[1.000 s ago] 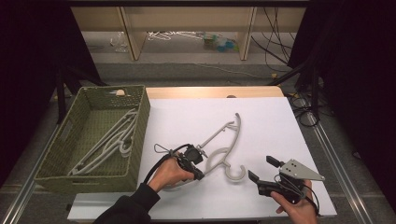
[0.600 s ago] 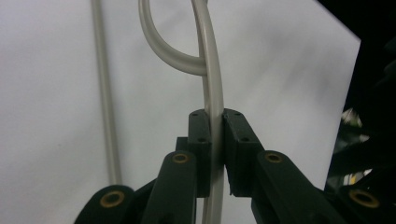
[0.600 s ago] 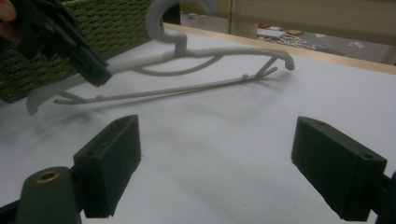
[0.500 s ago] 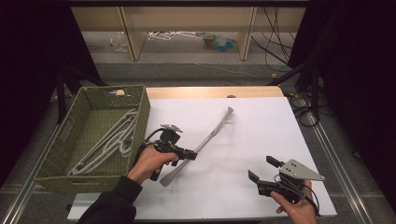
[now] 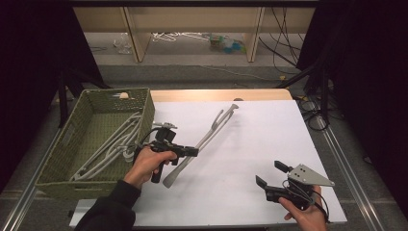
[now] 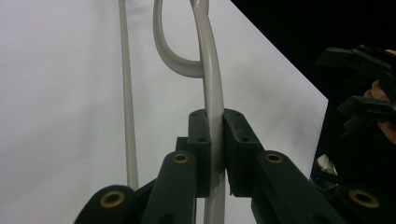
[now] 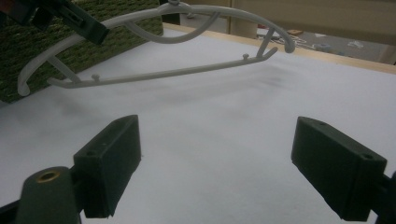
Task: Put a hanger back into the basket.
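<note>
- The high view is evenly lit from above: the white tabletop [image 5: 250,144] is bright, while both side margins fall to near black.
- The pale hanger [image 5: 204,139] looks soft and slightly smeared there.
- In the left gripper view, the near black jaws are blurred, and the far corner is pure dark.
- The right gripper view is grainy; a faint diffuse shadow lies under the hanger.

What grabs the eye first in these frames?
The grey plastic hanger, clamped in the left tool and lifted clear of the white table just right of the basket. Next, the green woven basket at the table's left edge, with more grey hangers lying inside. Near the front right corner, the right tool hangs open with nothing in it.
</note>
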Action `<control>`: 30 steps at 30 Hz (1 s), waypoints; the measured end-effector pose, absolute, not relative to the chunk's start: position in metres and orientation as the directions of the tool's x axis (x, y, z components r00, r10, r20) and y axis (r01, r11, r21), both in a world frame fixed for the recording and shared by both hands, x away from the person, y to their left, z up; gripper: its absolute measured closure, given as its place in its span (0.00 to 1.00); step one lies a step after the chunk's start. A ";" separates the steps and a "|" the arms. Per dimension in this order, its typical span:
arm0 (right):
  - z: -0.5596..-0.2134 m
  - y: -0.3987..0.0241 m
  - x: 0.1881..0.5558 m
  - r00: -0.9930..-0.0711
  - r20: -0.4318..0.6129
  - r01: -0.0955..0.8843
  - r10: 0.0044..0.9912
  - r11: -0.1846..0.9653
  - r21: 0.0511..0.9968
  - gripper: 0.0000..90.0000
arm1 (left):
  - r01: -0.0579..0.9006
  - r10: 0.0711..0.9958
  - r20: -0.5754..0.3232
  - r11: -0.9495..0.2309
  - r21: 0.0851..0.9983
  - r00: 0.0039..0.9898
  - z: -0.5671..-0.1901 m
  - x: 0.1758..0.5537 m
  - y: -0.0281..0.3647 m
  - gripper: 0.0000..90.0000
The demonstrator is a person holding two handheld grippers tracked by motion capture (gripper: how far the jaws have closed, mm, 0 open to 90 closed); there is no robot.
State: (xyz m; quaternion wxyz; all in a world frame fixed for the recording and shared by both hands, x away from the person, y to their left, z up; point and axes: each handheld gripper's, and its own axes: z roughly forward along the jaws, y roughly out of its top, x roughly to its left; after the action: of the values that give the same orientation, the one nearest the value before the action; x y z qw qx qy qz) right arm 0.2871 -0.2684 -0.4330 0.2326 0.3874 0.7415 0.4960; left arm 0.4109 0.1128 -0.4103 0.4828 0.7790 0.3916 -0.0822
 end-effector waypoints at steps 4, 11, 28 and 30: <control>-0.434 -0.268 0.288 -0.591 0.041 0.331 0.806 0.196 0.923 0.19 | 0.673 0.527 -0.490 -0.233 0.702 0.694 -0.404 0.408 0.112 0.91; -0.434 -0.268 0.288 -0.591 0.040 0.329 0.806 0.195 0.924 0.19 | 0.639 0.517 -0.456 -0.255 0.726 0.724 -0.380 0.404 0.114 0.91; -0.434 -0.268 0.288 -0.588 0.052 0.340 0.807 0.188 0.921 0.19 | 0.618 0.517 -0.464 -0.170 0.768 0.719 -0.337 0.405 0.173 0.91; -0.434 -0.268 0.288 -0.587 0.053 0.339 0.808 0.186 0.922 0.19 | 0.619 0.524 -0.472 -0.141 0.772 0.708 -0.329 0.403 0.187 0.91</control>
State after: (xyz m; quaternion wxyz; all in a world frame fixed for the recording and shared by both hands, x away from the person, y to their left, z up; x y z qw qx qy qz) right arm 0.2879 -0.2675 -0.4341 0.2322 0.3905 0.7341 0.5047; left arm 0.4035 0.1869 -0.3291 0.5345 0.7540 0.3792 -0.0445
